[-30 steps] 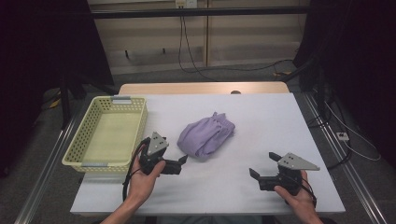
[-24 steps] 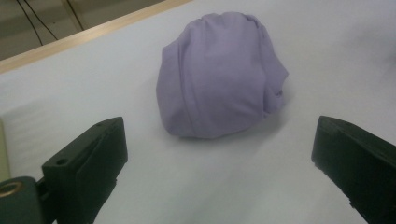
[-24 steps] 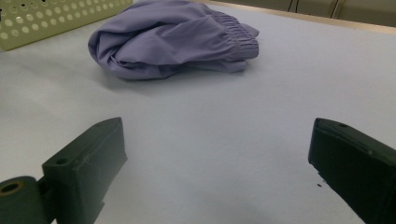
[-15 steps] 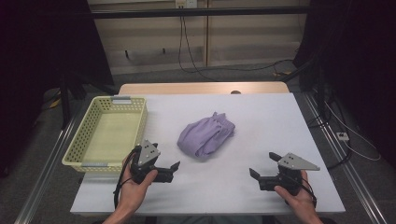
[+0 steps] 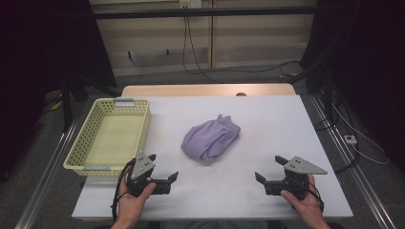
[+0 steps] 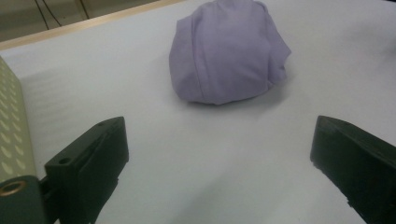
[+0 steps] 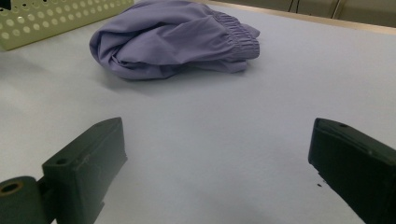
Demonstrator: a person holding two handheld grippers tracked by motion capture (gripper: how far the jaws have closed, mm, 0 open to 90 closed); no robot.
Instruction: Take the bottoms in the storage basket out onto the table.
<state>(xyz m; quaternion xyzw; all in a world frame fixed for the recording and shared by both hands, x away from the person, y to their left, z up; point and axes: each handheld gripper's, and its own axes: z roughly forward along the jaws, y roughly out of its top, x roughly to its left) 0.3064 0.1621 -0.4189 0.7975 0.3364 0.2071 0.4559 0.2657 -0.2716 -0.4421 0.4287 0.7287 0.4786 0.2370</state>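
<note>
High view: A bundled purple garment (image 5: 210,139) lies mid-table on the white cloth (image 5: 267,119), beside an empty yellow basket (image 5: 86,143), likely its destination. The left gripper (image 5: 162,167) and right gripper (image 5: 270,169) rest near the front edge, both angled inward at it.

Left gripper view: Jaws wide, holding nothing; the garment sits well ahead, framed between them.

Right gripper view: Jaws wide and empty; the garment's elastic waistband (image 7: 238,39) faces this side, a likely grasp point.
</note>
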